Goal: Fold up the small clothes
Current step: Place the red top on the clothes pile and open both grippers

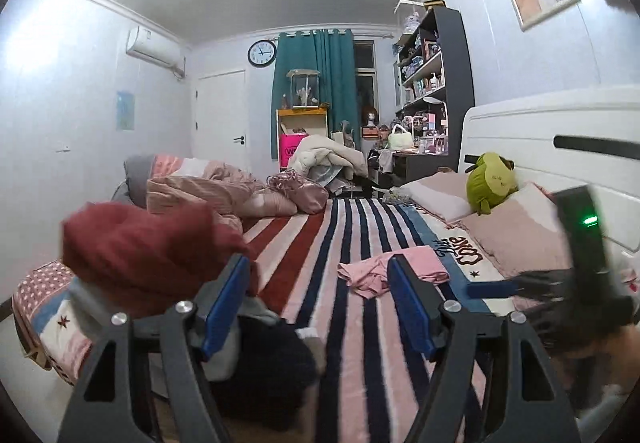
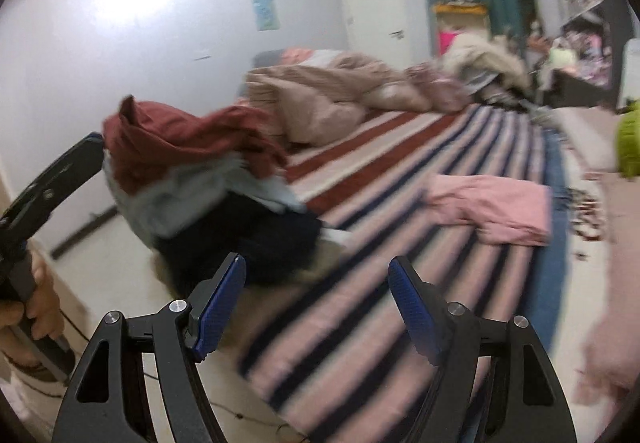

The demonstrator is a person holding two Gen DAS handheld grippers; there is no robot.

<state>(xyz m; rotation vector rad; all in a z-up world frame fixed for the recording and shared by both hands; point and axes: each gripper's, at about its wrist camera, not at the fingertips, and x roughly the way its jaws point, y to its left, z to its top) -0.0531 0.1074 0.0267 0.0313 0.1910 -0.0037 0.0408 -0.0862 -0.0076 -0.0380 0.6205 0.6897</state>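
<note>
A pile of small clothes lies at the near left corner of the striped bed point(image 1: 340, 227): a dark red garment point(image 1: 136, 243) on top, a pale blue one point(image 2: 168, 199) under it, a black one point(image 2: 248, 239) at the bottom. A pink garment point(image 1: 384, 269) lies crumpled on the stripes to the right; it also shows in the right wrist view point(image 2: 496, 209). My left gripper point(image 1: 318, 279) is open and empty above the bed, beside the pile. My right gripper point(image 2: 316, 283) is open and empty, just right of the black garment. The right gripper's body shows blurred at the left view's right edge point(image 1: 580, 243).
A rumpled pink duvet point(image 1: 208, 187) lies at the far left of the bed. Pink pillows point(image 1: 516, 231) and a green plush toy point(image 1: 490, 179) lie along the white headboard point(image 1: 560, 123). Shelves point(image 1: 432, 83) and a cluttered desk stand beyond. The left gripper's handle shows at far left point(image 2: 48, 179).
</note>
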